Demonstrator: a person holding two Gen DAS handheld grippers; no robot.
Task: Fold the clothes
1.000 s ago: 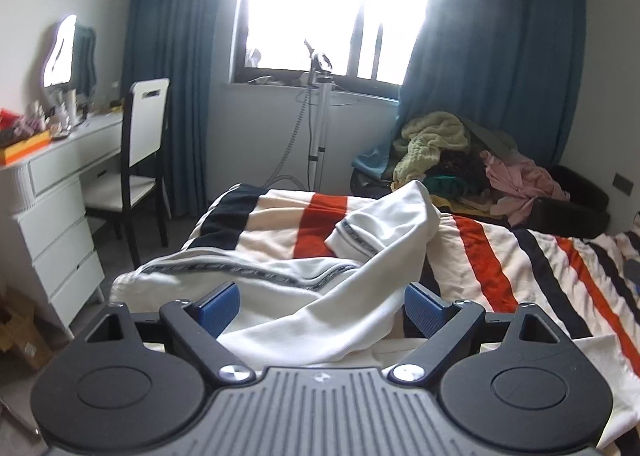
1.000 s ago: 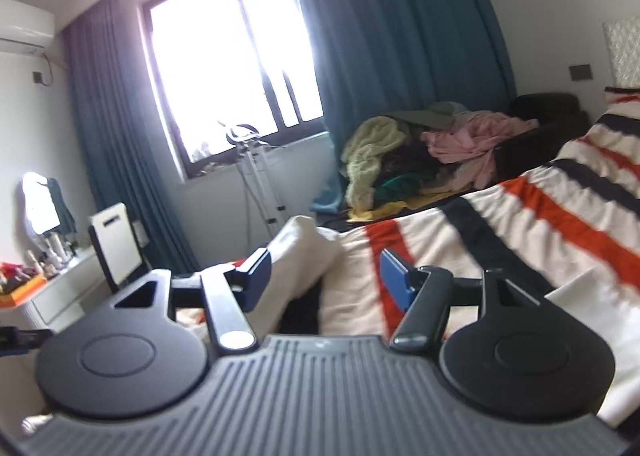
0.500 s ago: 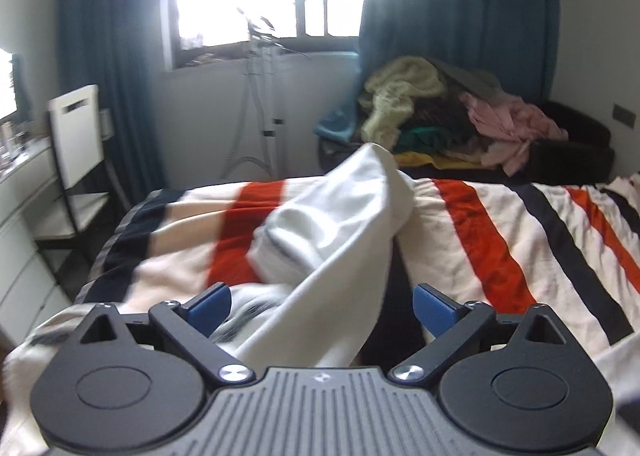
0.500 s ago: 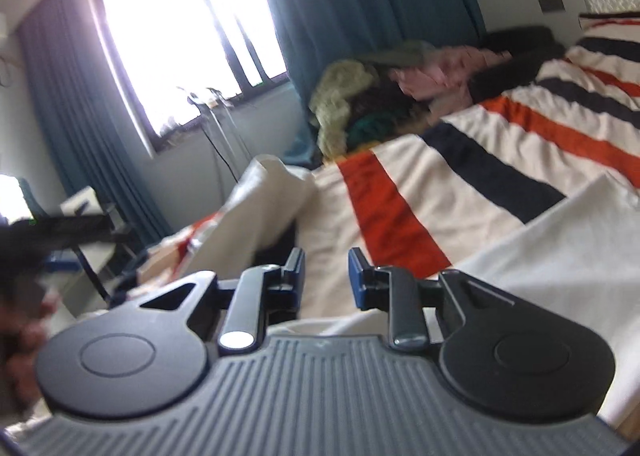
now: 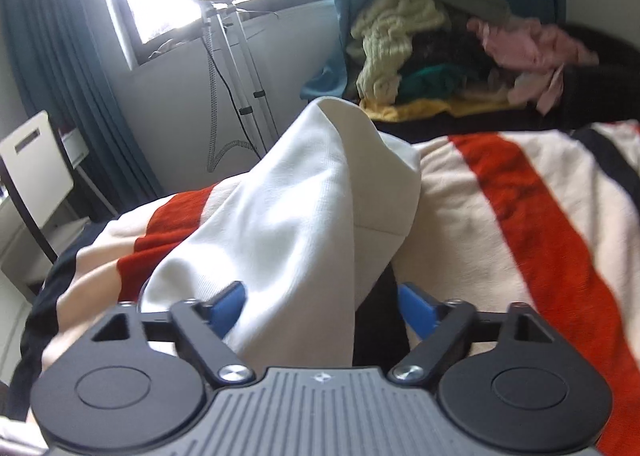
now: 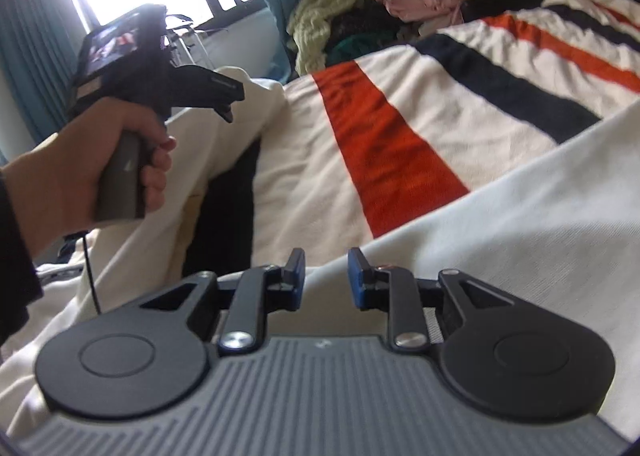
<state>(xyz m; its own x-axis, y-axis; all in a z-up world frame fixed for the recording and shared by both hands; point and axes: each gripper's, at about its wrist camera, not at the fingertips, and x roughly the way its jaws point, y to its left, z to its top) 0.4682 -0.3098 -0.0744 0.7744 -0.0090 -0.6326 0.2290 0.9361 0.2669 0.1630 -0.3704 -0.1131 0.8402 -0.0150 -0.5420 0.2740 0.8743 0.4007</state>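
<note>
**A:** Two views, so take your left wrist one first. Your left gripper (image 5: pixel 320 306) has its fingers (image 5: pixel 226 308) wide apart, and the white garment (image 5: pixel 296 208) rises in a peak straight ahead of them, with a fold draping down between them. Nothing is pinched.

**B:** How will that cloth handle?

**A:** I'd judge it soft, fairly thick knit: light, limp, not slippery, and apt to sag wherever you don't support it. Take it at a seam or hem, not mid-panel. The seam line just ahead of your right-hand finger looks like a fair spot.

**B:** And room to move?

**A:** The striped bed cover (image 5: pixel 520 216) lies open beyond and to the right of the fingers. To the left the bed edge drops away toward a white chair (image 5: pixel 32 168). Far ahead is a clothes pile (image 5: pixel 432 68), well apart from you.

**B:** Now the right wrist view?

**A:** Your right gripper (image 6: pixel 326 280) has its fingers close together but still with a gap; they rest at the garment's edge without clamping it, as far as I can tell. The white garment (image 6: pixel 520 224) spreads to the right of and past them. Your left hand (image 6: pixel 100 160) holds the other tool up to the left, over the raised cloth.

**B:** Any risk?

**A:** Likely only dragging the bed cover up along with the hem.
</note>
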